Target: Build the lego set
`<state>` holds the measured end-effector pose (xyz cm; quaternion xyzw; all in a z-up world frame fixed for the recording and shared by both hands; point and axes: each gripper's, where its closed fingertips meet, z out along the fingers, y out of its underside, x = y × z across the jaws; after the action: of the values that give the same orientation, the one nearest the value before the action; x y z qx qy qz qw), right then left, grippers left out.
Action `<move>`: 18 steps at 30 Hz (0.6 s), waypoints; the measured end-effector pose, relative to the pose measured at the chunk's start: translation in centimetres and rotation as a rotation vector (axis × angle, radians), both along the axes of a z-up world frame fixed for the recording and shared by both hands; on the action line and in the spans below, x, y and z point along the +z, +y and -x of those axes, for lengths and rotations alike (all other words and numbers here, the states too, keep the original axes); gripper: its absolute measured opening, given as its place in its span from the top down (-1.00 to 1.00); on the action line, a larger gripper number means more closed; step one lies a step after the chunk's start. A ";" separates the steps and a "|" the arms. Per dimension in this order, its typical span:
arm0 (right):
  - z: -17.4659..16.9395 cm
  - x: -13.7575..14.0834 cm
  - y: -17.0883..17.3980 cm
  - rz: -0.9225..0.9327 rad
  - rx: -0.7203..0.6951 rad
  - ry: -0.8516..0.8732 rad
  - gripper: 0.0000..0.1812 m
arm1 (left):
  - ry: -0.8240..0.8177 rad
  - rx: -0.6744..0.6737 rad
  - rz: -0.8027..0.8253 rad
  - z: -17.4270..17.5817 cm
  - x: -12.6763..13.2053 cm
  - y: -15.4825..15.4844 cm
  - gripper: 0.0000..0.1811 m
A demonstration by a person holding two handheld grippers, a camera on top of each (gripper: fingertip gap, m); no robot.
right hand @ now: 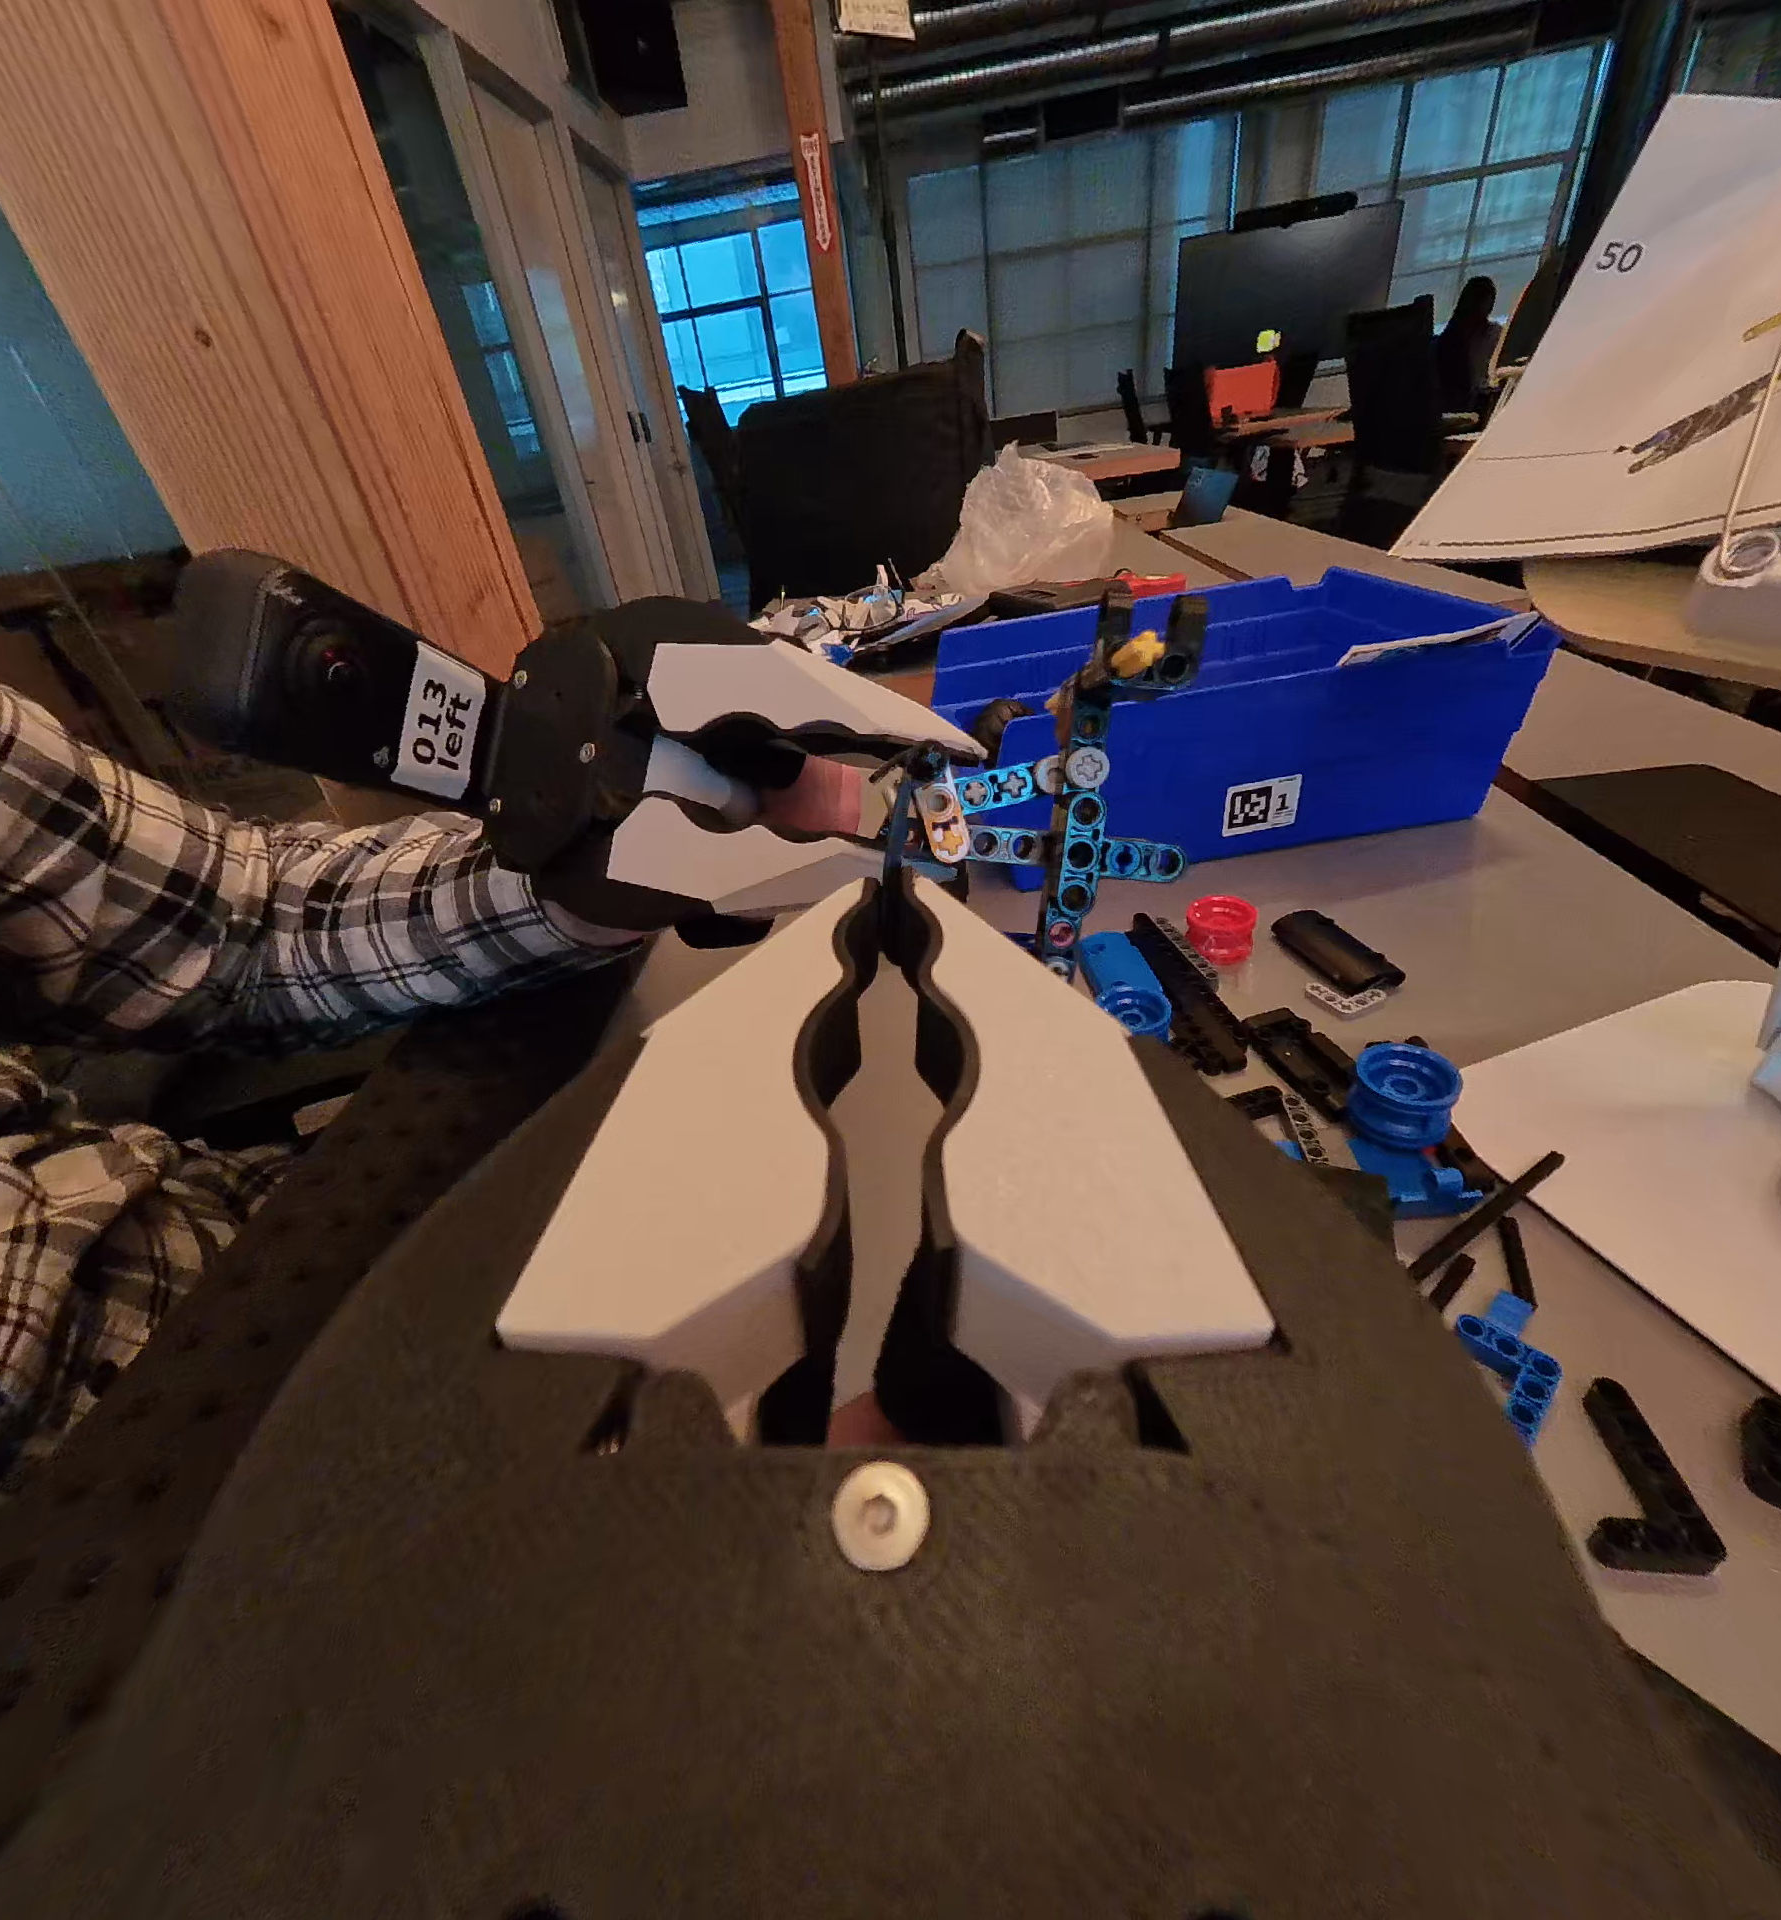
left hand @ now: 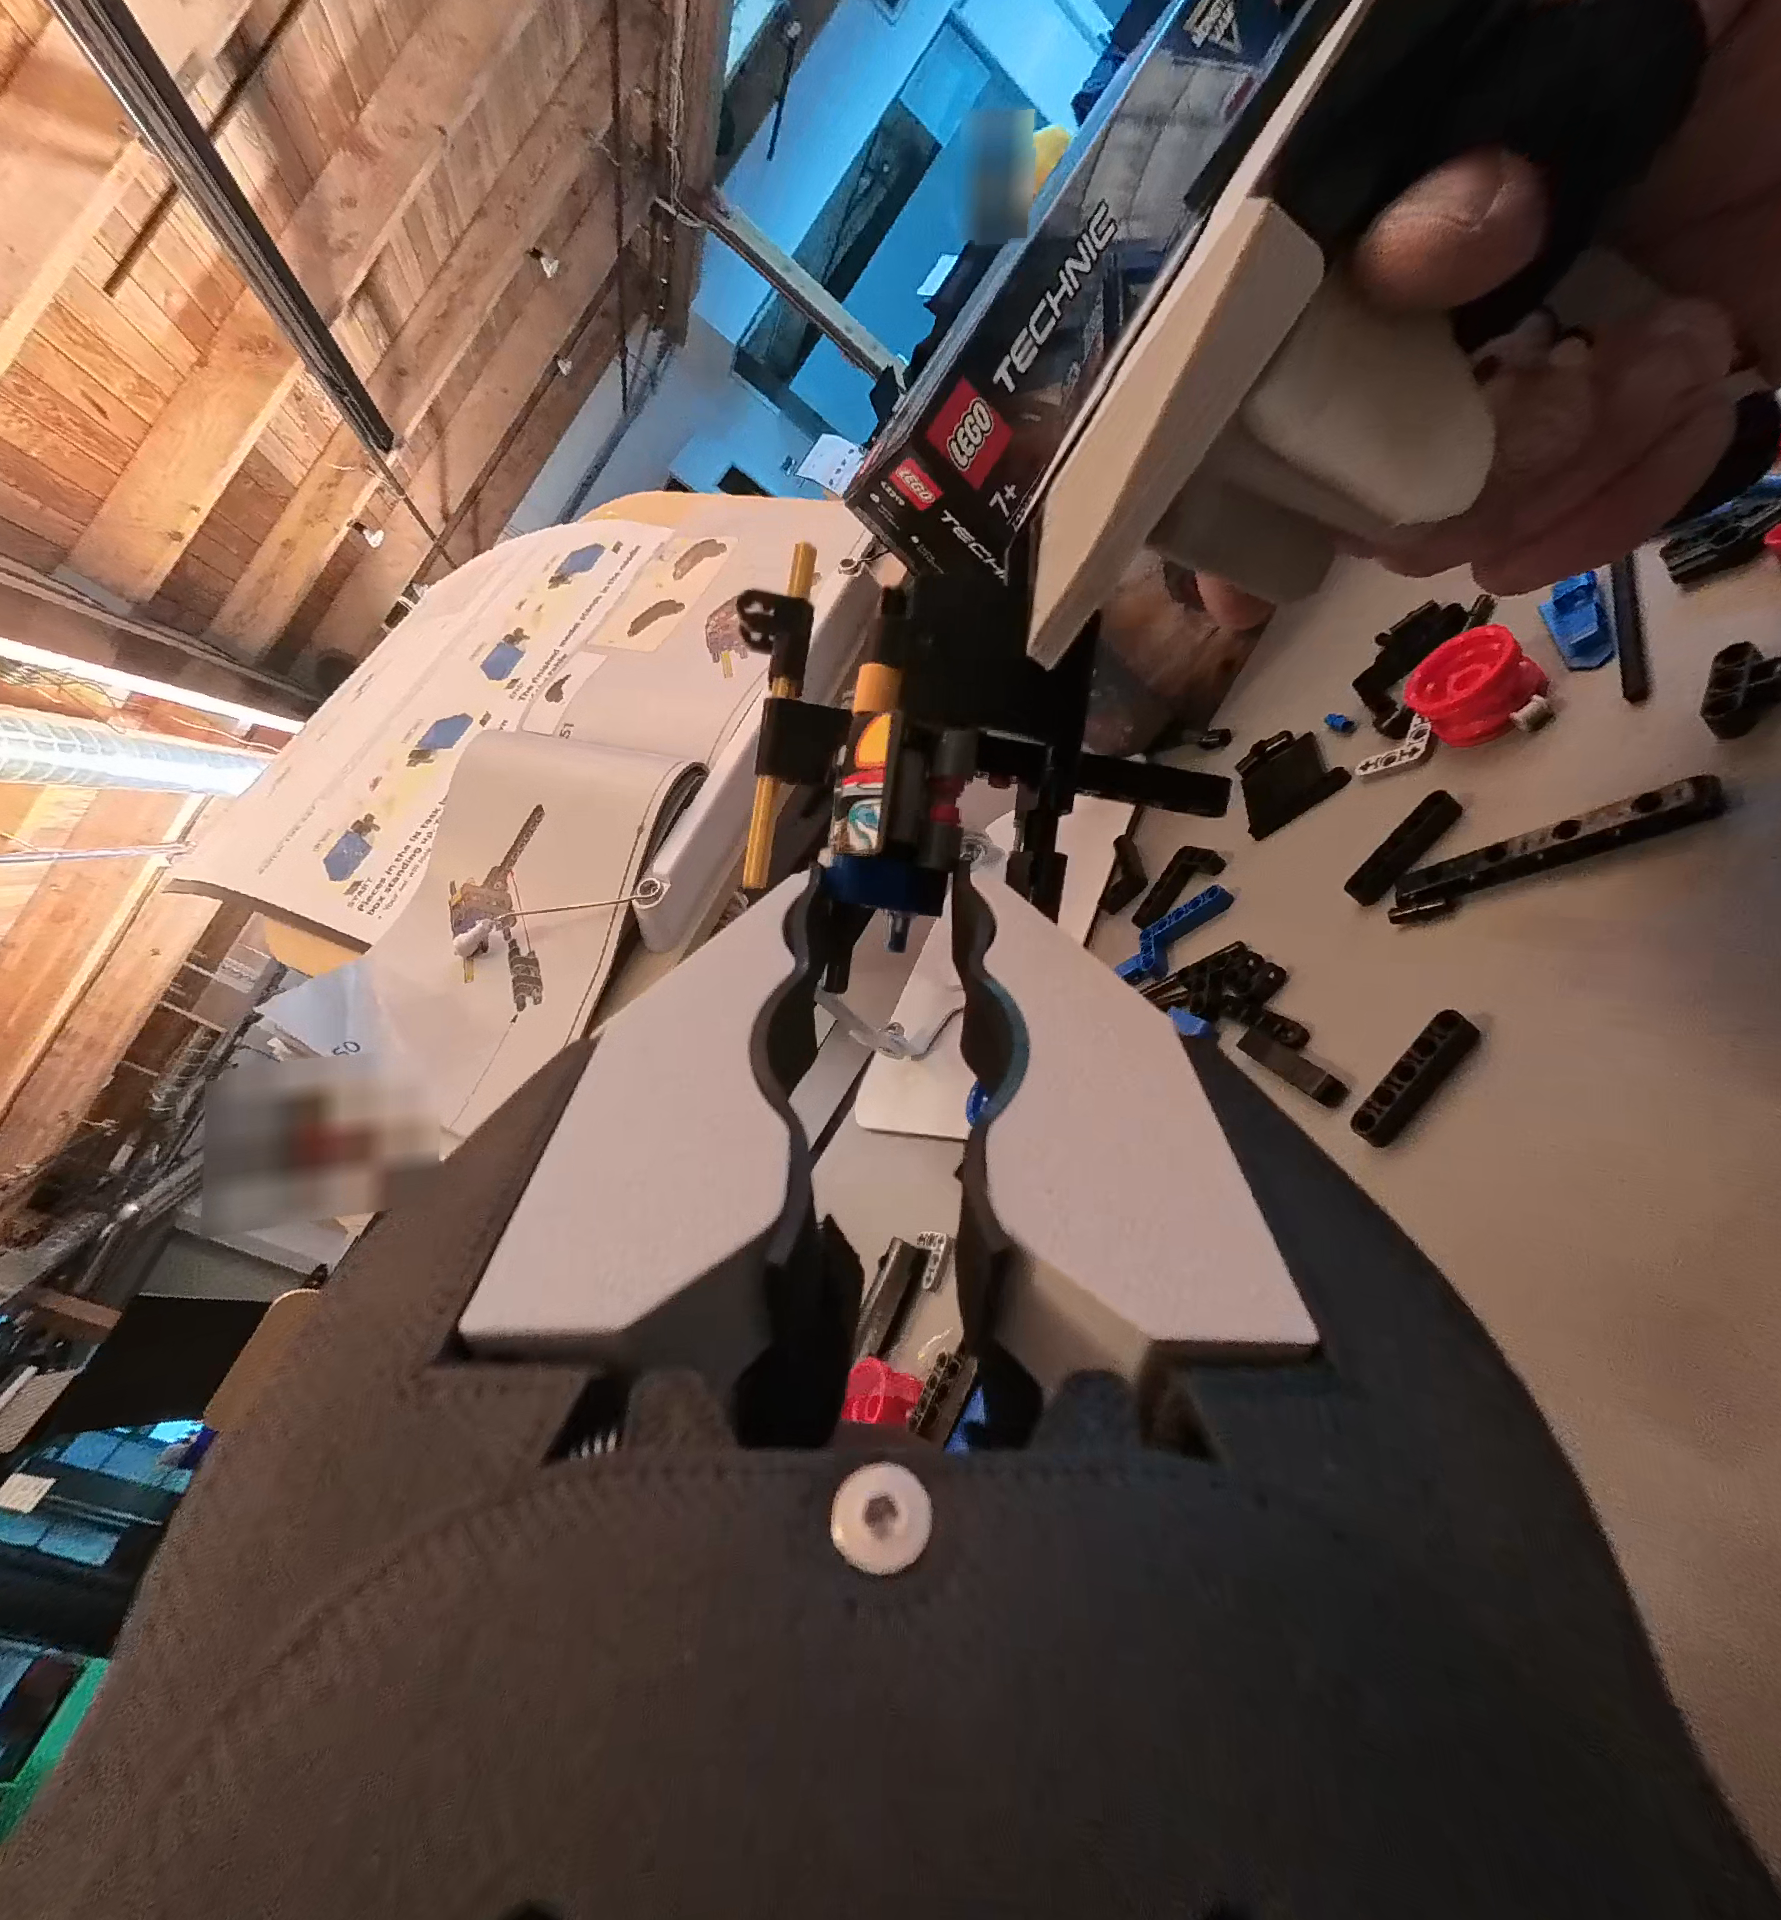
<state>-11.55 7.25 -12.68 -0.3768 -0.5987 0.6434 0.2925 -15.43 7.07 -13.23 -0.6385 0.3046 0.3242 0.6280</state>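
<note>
Lego model [right hand: 1073, 821], a half-built cross of black and blue beams with a yellow axle, hangs above the desk [right hand: 1551, 935], pinched between two tools. Left tool [left hand: 886, 904] grips the model's lower end, its white fingers [left hand: 678, 1091] narrowed around dark pieces. Right tool [right hand: 896, 904] closes its tips on a thin black part at the model's near-left edge; in the left wrist view it reaches in from the upper right, a gloved hand [left hand: 1551, 260] around it. Loose parts lie scattered on the desk: a red wheel [left hand: 1468, 675], a blue wheel [right hand: 1405, 1091], black beams [left hand: 1551, 842]. A blue bin [right hand: 1281, 717] sits beyond the model, an open booklet [left hand: 512, 727] stands on a holder at the far right, and the set's box [left hand: 1021, 395] stands behind.
</note>
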 end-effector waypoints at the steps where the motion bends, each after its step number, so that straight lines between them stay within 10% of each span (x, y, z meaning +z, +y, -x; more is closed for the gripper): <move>1: 0.0 0.0 0.1 0.003 -0.006 0.002 1.00 | 0.003 0.007 0.003 0.1 0.0 0.0 0.78; 18: 0.3 -0.3 4.2 0.079 -0.138 -0.062 0.79 | -0.435 0.137 0.380 1.0 -3.8 -3.5 0.78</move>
<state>-11.86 11.43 -12.97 -0.4483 -0.5540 0.6330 0.3024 -16.46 3.55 -17.08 -0.8182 0.1746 0.1585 0.5243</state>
